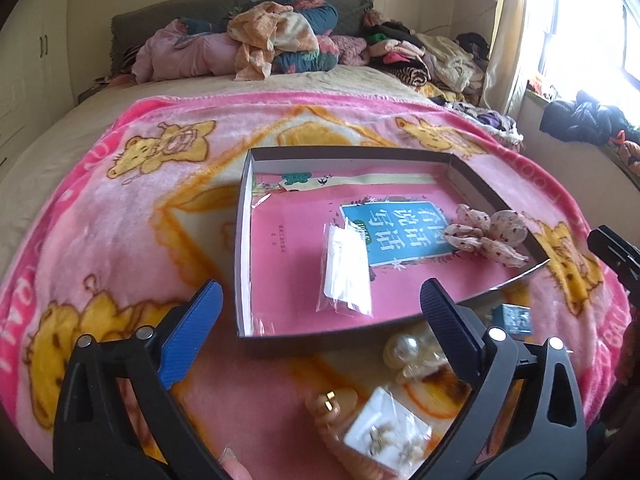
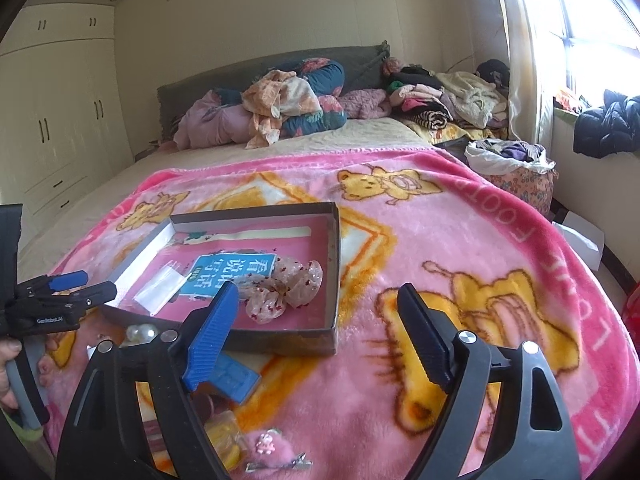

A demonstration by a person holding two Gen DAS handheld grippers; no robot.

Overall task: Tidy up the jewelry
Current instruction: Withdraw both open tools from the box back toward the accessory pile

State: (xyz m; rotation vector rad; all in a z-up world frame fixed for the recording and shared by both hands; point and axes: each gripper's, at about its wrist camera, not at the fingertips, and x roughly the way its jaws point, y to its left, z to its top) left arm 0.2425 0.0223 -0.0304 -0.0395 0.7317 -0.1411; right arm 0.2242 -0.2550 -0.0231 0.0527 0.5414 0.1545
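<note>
I held my left gripper [image 1: 320, 312] wide open over the pink blanket [image 1: 120, 216], and it had nothing in it. My right gripper [image 2: 320, 312] was wide open too, with nothing between its fingers.

A flat box [image 1: 242, 248] lay on the blanket in front of me. A pink book [image 1: 296, 240] with a blue label lay flat inside the box. On top of the book sat a small clear bag [image 1: 347, 276] with something white in it. A spotted cloth scrunchie [image 1: 490, 238] lay in the right part of the box, near the wall.

More little things were on the blanket just outside the near wall of the box. There were big pearl beads [image 1: 402, 350] close to my left gripper's black finger. Near them lay a white card with small earrings [image 1: 390, 432] in a clear bag. A gold ring [image 1: 330, 396] sat just beside the card. A small blue box [image 2: 234, 376] lay under my right gripper's blue finger. A silver hair clip [image 2: 280, 462] and a tiny pink charm [image 2: 266, 442] lay near the bottom edge of the right view.
</note>
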